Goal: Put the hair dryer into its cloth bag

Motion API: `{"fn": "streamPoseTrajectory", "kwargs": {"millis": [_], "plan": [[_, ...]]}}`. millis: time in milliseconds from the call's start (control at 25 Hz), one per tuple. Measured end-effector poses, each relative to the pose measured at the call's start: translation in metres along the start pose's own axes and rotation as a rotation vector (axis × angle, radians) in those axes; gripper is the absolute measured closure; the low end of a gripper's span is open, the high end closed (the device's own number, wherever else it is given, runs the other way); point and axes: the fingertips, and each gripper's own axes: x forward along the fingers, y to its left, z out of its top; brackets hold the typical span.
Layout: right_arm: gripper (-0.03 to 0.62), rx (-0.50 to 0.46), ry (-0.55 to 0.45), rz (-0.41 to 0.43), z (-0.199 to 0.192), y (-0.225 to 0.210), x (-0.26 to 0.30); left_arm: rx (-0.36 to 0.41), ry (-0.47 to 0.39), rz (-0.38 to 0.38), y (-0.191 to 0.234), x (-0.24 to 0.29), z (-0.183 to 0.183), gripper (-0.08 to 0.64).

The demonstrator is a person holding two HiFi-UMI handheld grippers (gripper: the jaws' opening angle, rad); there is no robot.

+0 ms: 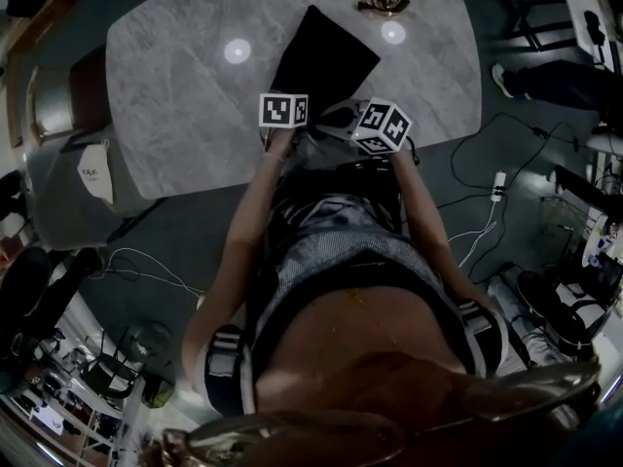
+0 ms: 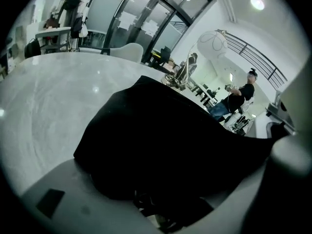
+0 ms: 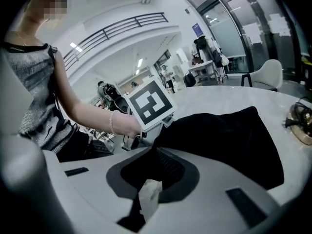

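Head view shows the grey marble counter (image 1: 175, 95) with the black cloth bag (image 1: 326, 52) lying on it, its near end at your tongs. Your left tongs (image 2: 175, 179) stand partly apart, clamped on bunched bag cloth. Your right tongs (image 3: 153, 179) pinch the bag's edge, almost closed, with a white tag (image 3: 148, 196) between them.

Cloth bag (image 1: 326, 56) lies on the table (image 1: 175, 95), left gripper (image 2: 161, 213) and right gripper (image 3: 146, 204) at its near end.

cloth bag (image 1: 326, 52) | black, limp | on grey marble table (image 1: 175, 115) | far end flat, near end raised
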Motion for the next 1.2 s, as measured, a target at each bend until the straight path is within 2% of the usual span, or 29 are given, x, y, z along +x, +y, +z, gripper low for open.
{"fn": "streamPoseTrajectory", "kwargs": {"millis": [240,360,400,560,760,840,1000,1080,1200], "plan": [[0.515,0.042,0.053,0.019,-0.019,-0.008,-0.003,0.152,0.048,0.170,0.012,0.019,-0.007,0.265],[0.515,0.066,0.067,0.020,-0.027,-0.014,-0.007,0.183,0.050,0.216,0.014,0.023,-0.006,0.261],[0.515,0.073,0.068,0.018,-0.028,-0.016,-0.007,0.183,0.055,0.209,0.013,0.025,-0.006,0.259],[0.517,0.083,0.059,0.011,-0.026,-0.024,-0.008,0.140,0.058,0.097,0.003,0.019,-0.011,0.253],[0.518,0.078,0.050,0.022,-0.021,-0.031,-0.007,0.188,-0.026,0.096,-0.001,-0.014,-0.005,0.238],[0.518,0.075,0.054,0.027,-0.020,-0.034,-0.005,0.166,-0.081,0.090,-0.002,-0.031,-0.004,0.238],[0.518,0.063,0.065,0.039,-0.018,-0.037,-0.004,0.051,-0.204,0.075,0.002,-0.070,-0.015,0.213],[0.518,0.056,0.079,0.028,-0.020,-0.040,-0.004,0.000,-0.199,0.091,0.009,-0.081,-0.037,0.188],[0.518,0.054,0.086,0.013,-0.020,-0.043,-0.005,-0.020,-0.099,0.114,0.014,-0.079,-0.080,0.153]]}}
